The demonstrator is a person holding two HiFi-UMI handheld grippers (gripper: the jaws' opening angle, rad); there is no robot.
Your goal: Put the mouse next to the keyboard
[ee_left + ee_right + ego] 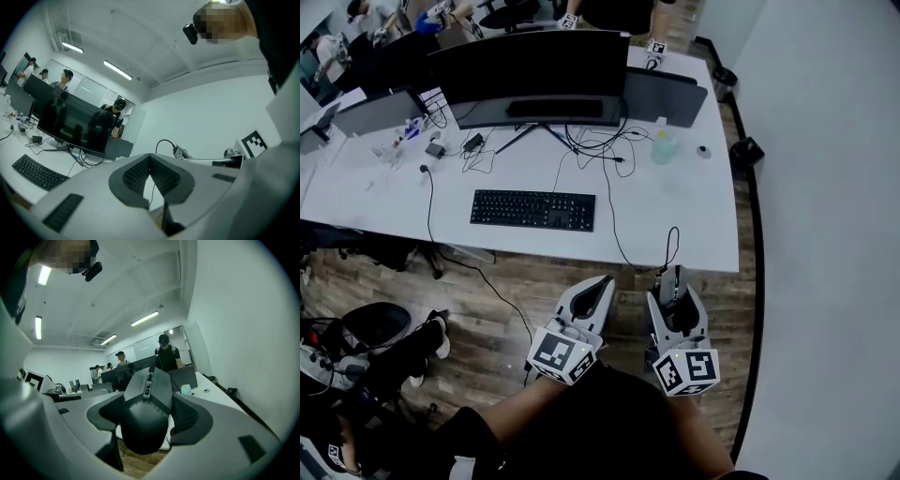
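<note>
A black keyboard (532, 209) lies on the white desk (698, 220), in front of the wide monitor (534, 80); it also shows in the left gripper view, keyboard (37, 172). My right gripper (674, 284) hangs over the wooden floor just off the desk's front edge. It is shut on a black wired mouse (678, 314), which fills the right gripper view, mouse (145, 413). The mouse cable (623, 248) runs up across the desk. My left gripper (598, 284) is beside it, shut with nothing in it; its pads meet at the tip (150, 158).
A tangle of cables (595, 145), a pale green cup (664, 147) and a small round item (703, 151) lie behind the keyboard. A black chair (375, 323) stands at lower left. A white wall (825, 234) runs along the right. A person (166, 355) stands beyond the desk.
</note>
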